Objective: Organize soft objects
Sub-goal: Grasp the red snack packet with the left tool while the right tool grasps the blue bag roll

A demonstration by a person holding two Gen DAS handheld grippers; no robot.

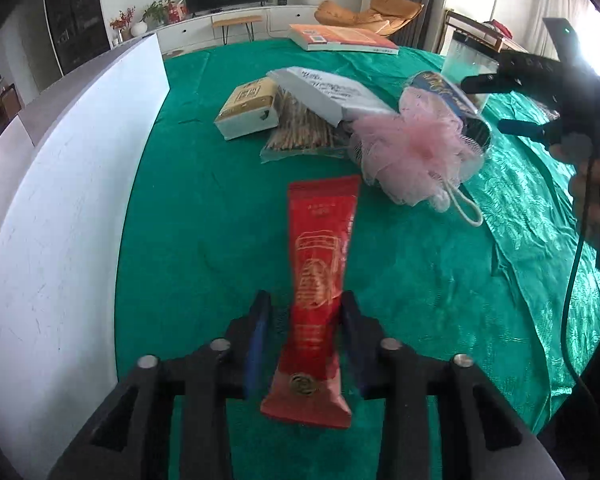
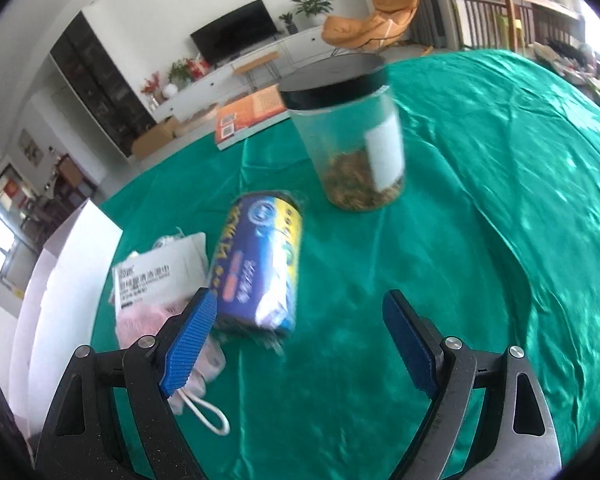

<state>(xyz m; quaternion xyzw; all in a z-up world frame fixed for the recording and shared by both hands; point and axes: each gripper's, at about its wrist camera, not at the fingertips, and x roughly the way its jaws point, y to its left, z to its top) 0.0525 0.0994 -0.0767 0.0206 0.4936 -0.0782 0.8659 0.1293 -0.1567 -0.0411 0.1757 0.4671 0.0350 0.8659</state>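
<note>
My left gripper (image 1: 306, 304) is shut on a long red packet (image 1: 320, 264) and holds it above the green tablecloth (image 1: 204, 216). Beyond it lie a pink bath pouf (image 1: 416, 152), a white wipes pack (image 1: 332, 92), a tissue pack (image 1: 248, 108) and a bag of sticks (image 1: 300, 132). My right gripper (image 2: 300, 316) is open and empty over the cloth. A blue and yellow roll pack (image 2: 260, 268) lies just beyond its left finger (image 2: 192, 340). The pouf (image 2: 140, 320) and wipes pack (image 2: 156, 276) lie to its left.
A white box wall (image 1: 68, 208) stands along the table's left side. A clear jar with a black lid (image 2: 352, 144) stands upright behind the roll pack. An orange book (image 1: 340, 38) lies at the far edge. My right gripper shows in the left wrist view (image 1: 496, 102).
</note>
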